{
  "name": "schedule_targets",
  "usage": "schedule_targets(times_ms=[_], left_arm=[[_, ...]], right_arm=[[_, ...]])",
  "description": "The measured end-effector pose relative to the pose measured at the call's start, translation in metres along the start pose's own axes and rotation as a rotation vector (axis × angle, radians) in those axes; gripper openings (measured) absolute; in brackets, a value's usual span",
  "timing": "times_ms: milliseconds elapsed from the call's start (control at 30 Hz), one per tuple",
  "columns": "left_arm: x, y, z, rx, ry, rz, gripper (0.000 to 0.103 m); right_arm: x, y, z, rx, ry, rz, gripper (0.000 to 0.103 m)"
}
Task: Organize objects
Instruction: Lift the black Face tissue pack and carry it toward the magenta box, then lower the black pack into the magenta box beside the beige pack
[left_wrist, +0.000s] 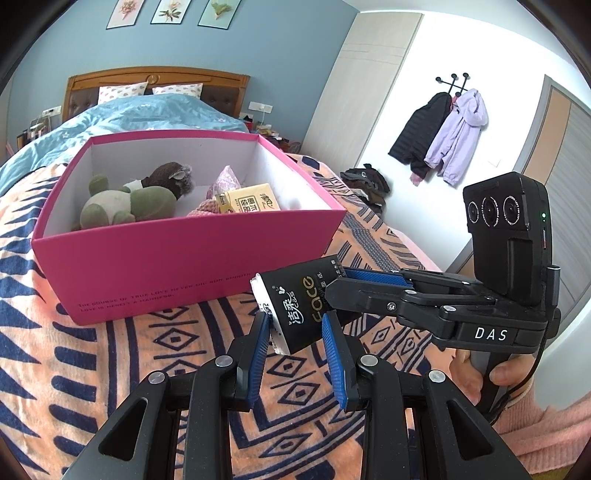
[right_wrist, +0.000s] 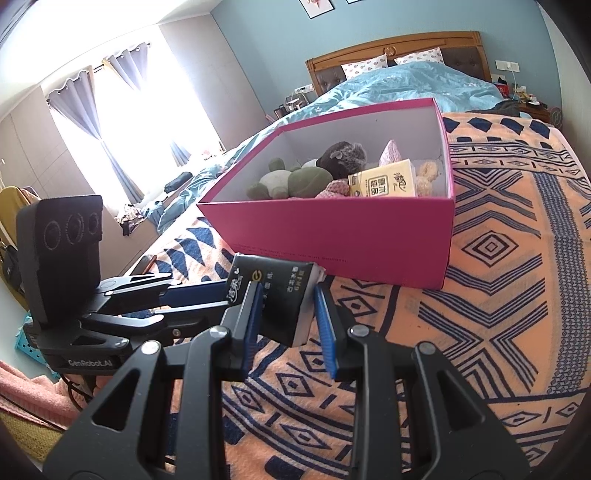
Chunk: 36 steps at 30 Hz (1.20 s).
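**Both Grippers Hold One Tissue Pack Short of the Box**

A black tissue pack (left_wrist: 295, 308) hangs just above the patterned blanket (left_wrist: 110, 369) on the bed, in front of the near wall of the pink box (left_wrist: 184, 254). Both tools are clamped on it. The left hand-held gripper (left_wrist: 293, 343) pinches its lower end between blue pads, and the right hand-held gripper (right_wrist: 284, 314) grips it from the other side, so the two sets of fingers cross at roughly a right angle. In the right wrist view the pack sits squarely between the right gripper's pads, one white end showing.

The box is open and already holds a green soft toy (left_wrist: 125, 206), a brown soft toy (left_wrist: 173, 179), a yellow tissue pack (left_wrist: 251, 201) and some pink knitted things (partly hidden behind the wall).

The step in hand looks like lifting the black pack over the near wall and dropping it inside.

Several things could go wrong from here:

- The pack is soft. If the two hands pull apart or twist against each other, the wrapper may crumple or slide out of one grip.
- If one gripper lets go before the pack clears the wall, it may swing or fall onto the blanket.
- A low lift could catch the pack on the rim and push the light cardboard box across the blanket.
- The clear floor inside is small, so the pack may land on top of the toys and roll.
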<state>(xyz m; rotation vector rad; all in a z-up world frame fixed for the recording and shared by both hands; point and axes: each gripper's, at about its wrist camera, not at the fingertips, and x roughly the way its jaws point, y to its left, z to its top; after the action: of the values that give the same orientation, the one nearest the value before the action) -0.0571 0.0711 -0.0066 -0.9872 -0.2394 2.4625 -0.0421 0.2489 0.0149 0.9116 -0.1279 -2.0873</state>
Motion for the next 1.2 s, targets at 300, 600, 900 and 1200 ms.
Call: schedule_targets(times_ms=[300, 600, 900, 1200], left_arm=[[0.001, -0.001, 0.005, 0.007, -0.005, -0.002, 0.029], [0.001, -0.001, 0.011, 0.012, -0.015, -0.004, 0.029], [-0.001, -0.002, 0.016, 0.019, -0.028, 0.000, 0.029], [0.000, -0.003, 0.021, 0.027, -0.034, 0.004, 0.029]], right_arm=[[-0.004, 0.001, 0.005, -0.008, -0.016, -0.004, 0.033], [-0.008, 0.002, 0.012, -0.024, -0.034, -0.011, 0.033], [-0.009, 0.001, 0.015, -0.027, -0.044, -0.007, 0.033], [-0.013, 0.002, 0.020, -0.034, -0.059, -0.010, 0.033]])
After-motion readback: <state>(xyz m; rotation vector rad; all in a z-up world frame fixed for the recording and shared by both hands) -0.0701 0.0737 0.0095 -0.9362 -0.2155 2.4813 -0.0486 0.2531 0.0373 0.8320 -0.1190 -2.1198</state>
